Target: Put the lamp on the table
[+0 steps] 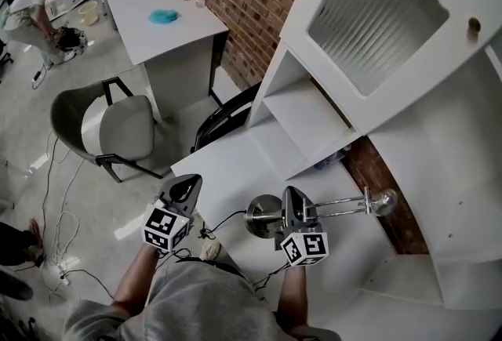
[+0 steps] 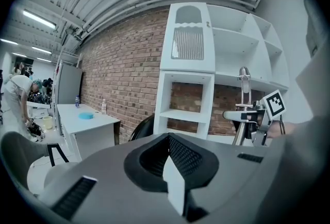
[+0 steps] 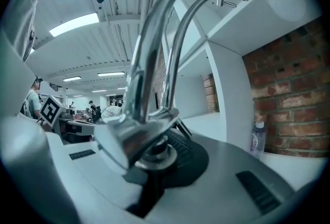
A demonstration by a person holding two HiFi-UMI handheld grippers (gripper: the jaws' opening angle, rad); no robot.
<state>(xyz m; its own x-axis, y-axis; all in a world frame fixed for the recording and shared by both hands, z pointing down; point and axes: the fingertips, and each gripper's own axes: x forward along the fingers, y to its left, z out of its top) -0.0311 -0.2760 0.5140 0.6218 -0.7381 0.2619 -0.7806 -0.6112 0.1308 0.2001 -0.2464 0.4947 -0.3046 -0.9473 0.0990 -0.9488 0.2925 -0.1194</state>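
Observation:
The chrome desk lamp (image 1: 262,216) hangs low over the white table (image 1: 227,167), its round base to the left and its twin-rod arm reaching right to the lamp head (image 1: 385,201). My right gripper (image 1: 295,204) is shut on the lamp's stem near the base. In the right gripper view the lamp (image 3: 154,58) rises from the right gripper (image 3: 150,160) and curves up to the head at the top. My left gripper (image 1: 187,187) is left of the lamp, apart from it, shut and holding nothing. From the left gripper (image 2: 175,169) the lamp (image 2: 242,109) shows at the right.
A tall white shelf unit (image 1: 376,41) stands on the table against the brick wall, with a small bottle (image 3: 256,138) at its foot. A grey chair (image 1: 118,128), a black chair (image 1: 223,116) and a second white table (image 1: 161,14) lie beyond. Cables trail on the floor at left.

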